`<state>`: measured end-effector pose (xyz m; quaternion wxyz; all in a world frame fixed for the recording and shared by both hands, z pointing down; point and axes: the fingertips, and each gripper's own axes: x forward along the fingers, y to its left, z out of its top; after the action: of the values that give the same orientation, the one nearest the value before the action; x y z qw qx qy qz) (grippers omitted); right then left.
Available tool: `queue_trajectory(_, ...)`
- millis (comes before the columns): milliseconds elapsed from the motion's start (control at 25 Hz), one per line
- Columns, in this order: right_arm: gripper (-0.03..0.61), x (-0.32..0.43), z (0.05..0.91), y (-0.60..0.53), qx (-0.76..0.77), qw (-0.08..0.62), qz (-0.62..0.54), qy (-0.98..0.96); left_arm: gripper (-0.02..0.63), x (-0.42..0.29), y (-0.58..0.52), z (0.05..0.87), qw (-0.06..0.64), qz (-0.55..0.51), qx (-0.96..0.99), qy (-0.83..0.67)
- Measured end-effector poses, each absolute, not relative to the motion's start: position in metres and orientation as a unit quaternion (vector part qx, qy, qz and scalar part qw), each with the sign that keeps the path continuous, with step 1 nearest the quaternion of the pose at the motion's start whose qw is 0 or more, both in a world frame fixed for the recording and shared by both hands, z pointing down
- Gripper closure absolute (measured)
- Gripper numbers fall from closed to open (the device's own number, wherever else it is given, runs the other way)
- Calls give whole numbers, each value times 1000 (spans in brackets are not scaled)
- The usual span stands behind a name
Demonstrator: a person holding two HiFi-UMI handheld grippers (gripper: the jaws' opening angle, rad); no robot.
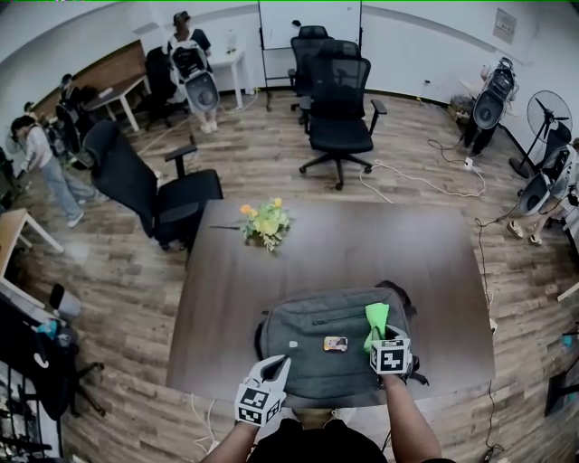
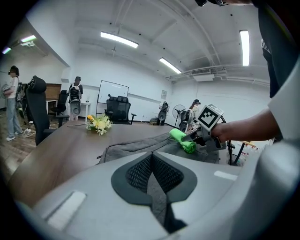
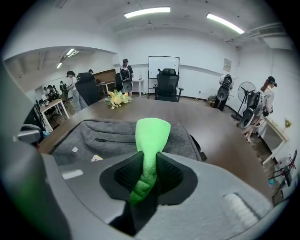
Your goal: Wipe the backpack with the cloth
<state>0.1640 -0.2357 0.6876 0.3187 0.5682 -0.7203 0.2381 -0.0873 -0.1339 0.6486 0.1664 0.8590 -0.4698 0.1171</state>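
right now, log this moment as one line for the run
right claw: shut on bright green cloth | cloth: over grey fabric backpack, flat on dark brown table | left claw: shut, at backpack's near edge

Bright ceiling strip lights (image 3: 147,11); fisheye edges; near fingers blurred.

Grey left gripper (image 1: 277,363) and right gripper (image 1: 374,338), black-padded jaws, black-and-white marker cubes (image 1: 390,356).

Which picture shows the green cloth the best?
The right gripper view: the green cloth fills the middle, pinched in the right gripper. The head view shows it small, over the backpack. The left gripper view shows it small, from the side.
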Motion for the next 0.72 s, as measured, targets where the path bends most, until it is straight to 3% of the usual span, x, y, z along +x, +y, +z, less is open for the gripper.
queue_trajectory(720,491,192,661,-228,589,333,202,-708,595,-66,-140,636,181,81,867,-456)
